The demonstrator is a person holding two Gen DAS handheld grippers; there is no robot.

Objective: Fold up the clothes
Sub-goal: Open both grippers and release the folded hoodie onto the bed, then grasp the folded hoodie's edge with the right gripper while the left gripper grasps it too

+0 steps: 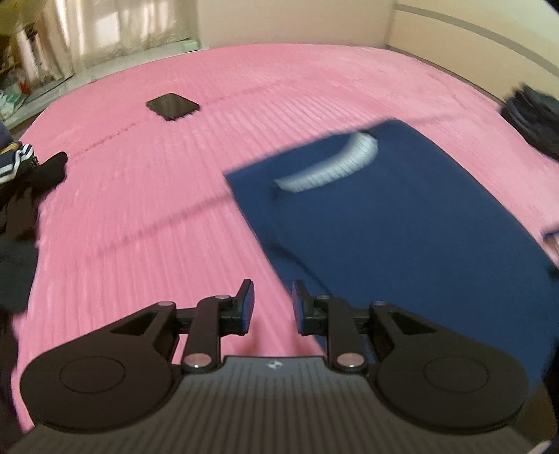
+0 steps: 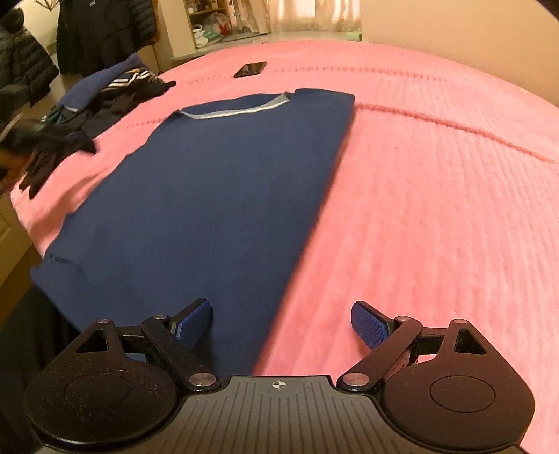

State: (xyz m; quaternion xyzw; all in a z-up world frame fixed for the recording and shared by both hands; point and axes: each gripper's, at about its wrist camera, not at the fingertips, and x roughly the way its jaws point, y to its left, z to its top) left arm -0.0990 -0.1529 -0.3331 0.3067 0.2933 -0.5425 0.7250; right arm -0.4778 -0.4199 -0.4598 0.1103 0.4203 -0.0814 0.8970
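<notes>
A navy blue shirt (image 1: 401, 223) with a grey collar (image 1: 328, 167) lies flat on the pink bed, its sides folded in to a long rectangle; it also shows in the right wrist view (image 2: 216, 188). My left gripper (image 1: 271, 307) hovers over the shirt's lower left edge, jaws a narrow gap apart, nothing between them. My right gripper (image 2: 281, 324) is wide open and empty above the shirt's lower right edge, its left finger (image 2: 194, 323) over the cloth and its right finger (image 2: 370, 323) over the bedspread.
The pink ribbed bedspread (image 2: 436, 195) covers the bed. A black phone (image 1: 173, 105) lies on it beyond the shirt. A pile of dark clothes (image 2: 104, 101) sits at the bed's left edge. Another dark pile (image 1: 534, 118) is at the far right. Jackets (image 2: 101, 31) hang behind.
</notes>
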